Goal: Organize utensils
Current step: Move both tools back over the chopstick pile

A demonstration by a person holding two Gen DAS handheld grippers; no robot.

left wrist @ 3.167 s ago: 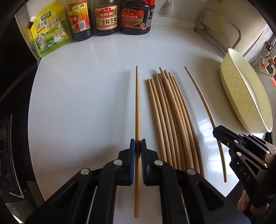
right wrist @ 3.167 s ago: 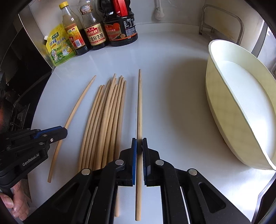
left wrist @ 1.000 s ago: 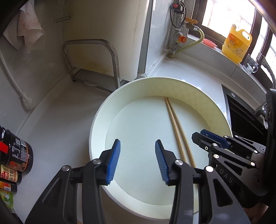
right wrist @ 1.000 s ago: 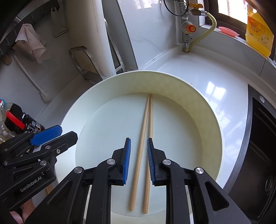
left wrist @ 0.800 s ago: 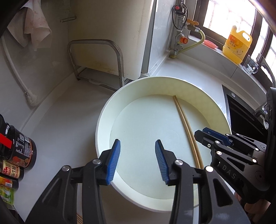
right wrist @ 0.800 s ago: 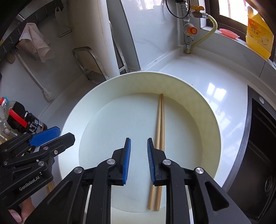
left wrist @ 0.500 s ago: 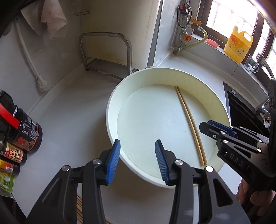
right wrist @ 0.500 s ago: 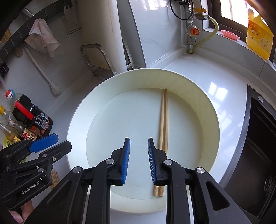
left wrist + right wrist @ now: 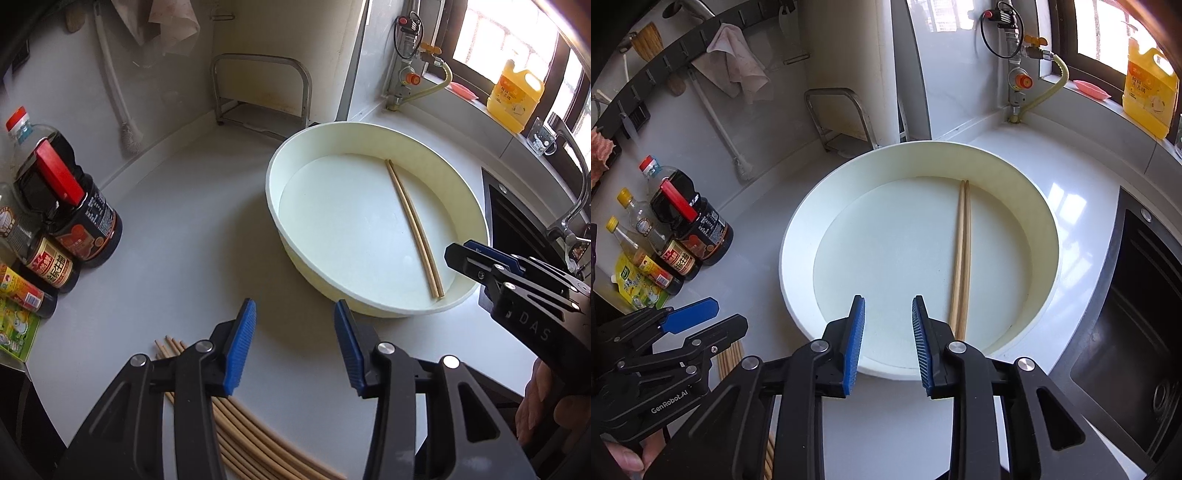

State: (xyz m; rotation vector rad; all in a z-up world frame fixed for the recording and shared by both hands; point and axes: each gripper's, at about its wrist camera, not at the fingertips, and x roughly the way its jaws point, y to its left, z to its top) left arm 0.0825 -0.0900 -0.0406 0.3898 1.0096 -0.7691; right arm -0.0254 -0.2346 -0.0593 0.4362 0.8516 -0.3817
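A pair of wooden chopsticks (image 9: 413, 226) lies side by side inside the round cream basin (image 9: 280, 236); the pair also shows in the right wrist view (image 9: 961, 254) in the basin (image 9: 792, 258). A bundle of loose chopsticks (image 9: 243, 435) lies on the white counter under my left gripper (image 9: 293, 345), which is open and empty above the counter left of the basin. My right gripper (image 9: 888, 345) is open and empty over the basin's near rim. The bundle shows partly in the right wrist view (image 9: 729, 356).
Sauce bottles (image 9: 74, 221) and a yellow-green pouch (image 9: 14, 325) stand at the counter's left edge. A metal rack (image 9: 258, 92) stands at the back wall. A black sink (image 9: 1137, 314) lies to the right. A yellow detergent jug (image 9: 515, 96) sits on the window sill.
Both grippers have pulled back and to the left from over the basin. The right jaws have opened wider. The chopstick bundle has come into the left wrist view.
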